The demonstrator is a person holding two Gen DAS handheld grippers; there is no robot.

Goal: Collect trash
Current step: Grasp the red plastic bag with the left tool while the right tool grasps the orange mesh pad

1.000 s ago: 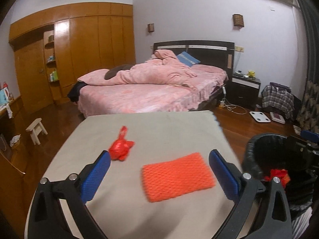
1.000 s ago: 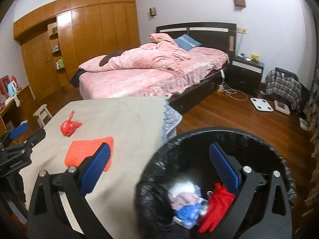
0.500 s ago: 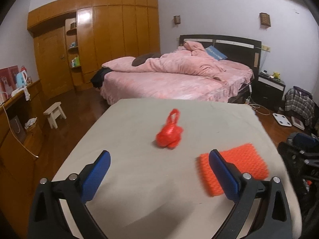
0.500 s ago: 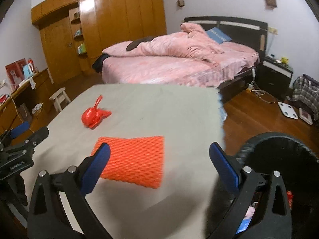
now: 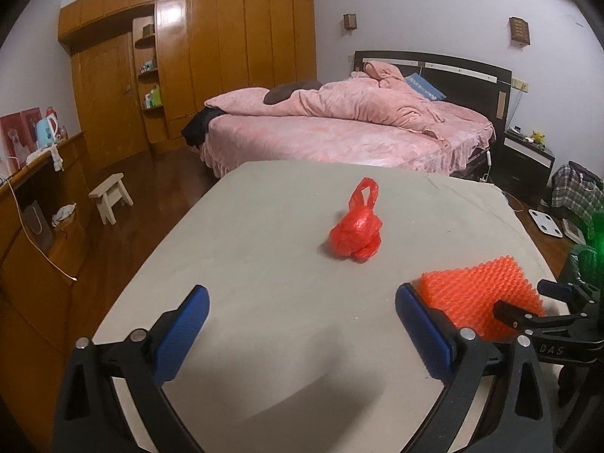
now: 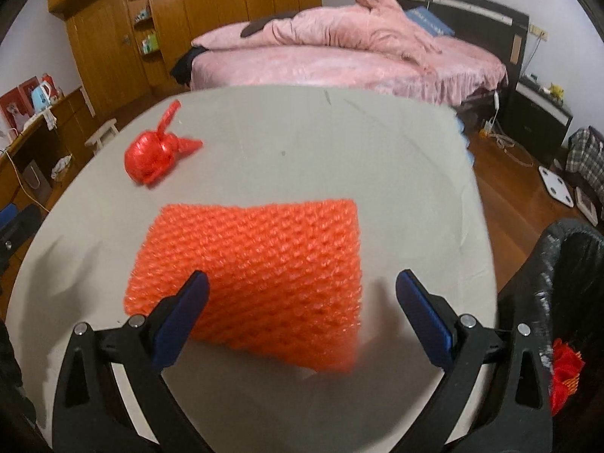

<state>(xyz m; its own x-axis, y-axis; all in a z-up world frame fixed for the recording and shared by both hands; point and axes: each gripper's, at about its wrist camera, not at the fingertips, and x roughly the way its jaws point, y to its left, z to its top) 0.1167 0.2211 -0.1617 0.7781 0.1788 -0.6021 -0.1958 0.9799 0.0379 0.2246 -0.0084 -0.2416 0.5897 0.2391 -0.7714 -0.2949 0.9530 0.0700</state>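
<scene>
While both tongs gape wide and empty, I eye orange foam net [image 6: 260, 275] flat on table [image 6: 339, 143] under right gripper [image 6: 302, 311]: light, squashy; pinch near edge. Left gripper [image 5: 302, 324] faces knotted red bag [image 5: 355, 232].

Ahead of the tongs, past the grey cloth-covered table [image 5: 264, 234], stands a bed with rumpled pink bedding [image 5: 339, 128] and a dark headboard [image 5: 453, 71] against a white wall [image 5: 396, 11]. Far left, glossy wooden wardrobes [image 5: 226, 49] fill the wall, with a small pale wooden stool [image 5: 111, 196] on the dark wood floor [image 5: 158, 196]. To the right sit a black nightstand [image 5: 524, 166] and a white bathroom scale [image 5: 546, 222].
</scene>
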